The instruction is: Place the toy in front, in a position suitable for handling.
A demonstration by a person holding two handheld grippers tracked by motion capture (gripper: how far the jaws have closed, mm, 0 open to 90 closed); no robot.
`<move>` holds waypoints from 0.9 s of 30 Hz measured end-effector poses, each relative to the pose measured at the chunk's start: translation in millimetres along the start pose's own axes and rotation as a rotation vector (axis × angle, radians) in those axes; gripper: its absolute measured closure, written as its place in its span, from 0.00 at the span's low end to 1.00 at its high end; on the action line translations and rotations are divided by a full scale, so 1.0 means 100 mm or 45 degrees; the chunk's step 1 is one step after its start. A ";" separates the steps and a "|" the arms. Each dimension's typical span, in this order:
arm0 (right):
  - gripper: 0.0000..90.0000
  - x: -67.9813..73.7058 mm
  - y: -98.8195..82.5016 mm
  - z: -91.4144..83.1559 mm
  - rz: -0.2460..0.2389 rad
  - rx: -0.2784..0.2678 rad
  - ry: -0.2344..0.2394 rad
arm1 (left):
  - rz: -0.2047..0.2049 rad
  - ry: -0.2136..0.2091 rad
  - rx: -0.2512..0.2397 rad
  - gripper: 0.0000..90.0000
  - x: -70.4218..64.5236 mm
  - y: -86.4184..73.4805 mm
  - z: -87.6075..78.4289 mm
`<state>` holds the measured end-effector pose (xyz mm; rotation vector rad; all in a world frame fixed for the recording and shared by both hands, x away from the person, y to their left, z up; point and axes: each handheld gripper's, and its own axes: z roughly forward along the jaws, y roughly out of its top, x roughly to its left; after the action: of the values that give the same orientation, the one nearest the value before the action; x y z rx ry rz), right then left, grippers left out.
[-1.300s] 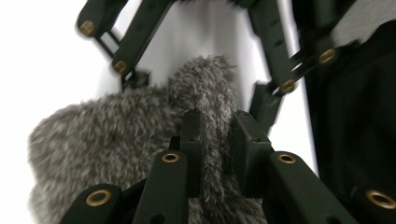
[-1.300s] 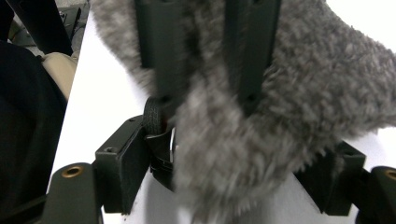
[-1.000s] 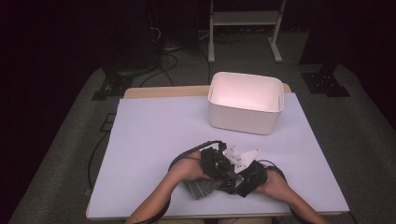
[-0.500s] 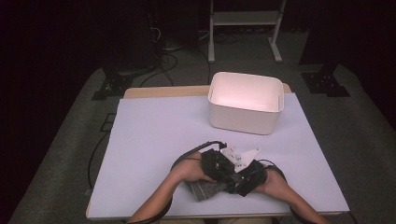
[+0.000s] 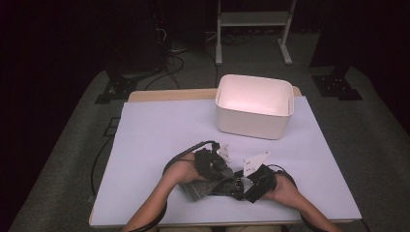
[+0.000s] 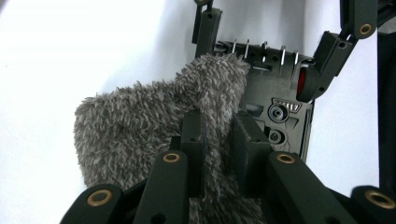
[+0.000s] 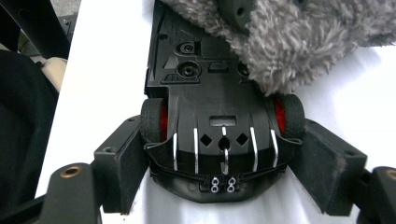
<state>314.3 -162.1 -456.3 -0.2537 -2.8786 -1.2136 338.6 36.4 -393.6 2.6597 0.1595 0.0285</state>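
Observation:
A black toy car (image 7: 205, 93) with red wheel hubs lies upside down near the table's front edge. My right gripper (image 7: 226, 170) is shut on it, one pad against the wheel on each side. In the left gripper view, a grey fluffy cloth (image 6: 140, 126) is pinched between the closed jaws of my left gripper (image 6: 217, 135) and lies on the car's underside (image 6: 275, 98). From above, the left gripper (image 5: 212, 166) and the right gripper (image 5: 251, 186) meet over the car (image 5: 227, 187), with the cloth (image 5: 196, 189) hanging at the left.
A white open bin (image 5: 254, 126) stands on the table at the back right. A pale sheet (image 5: 159, 130) covers the tabletop. Both forearms come in from the front edge. Cables and a metal stand are on the floor beyond the table.
My left gripper has slid a little to the left with the cloth over the car. The right gripper and the car have stayed put.

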 end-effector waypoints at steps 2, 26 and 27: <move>0.25 0.01 0.01 0.00 -0.009 0.006 -0.007 | -0.011 -0.018 -0.017 0.85 0.01 -0.02 0.00; 0.23 -0.18 0.00 -0.02 0.054 0.018 -0.057 | -0.107 -0.089 -0.107 0.84 0.13 -0.17 -0.02; 0.23 -0.19 -0.01 -0.02 0.070 0.023 -0.049 | -0.110 -0.096 -0.118 0.84 0.12 -0.18 -0.02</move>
<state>332.7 -166.9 -456.7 -0.3572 -2.8930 -1.1864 348.4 54.7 -399.8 2.5543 0.2425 -0.0898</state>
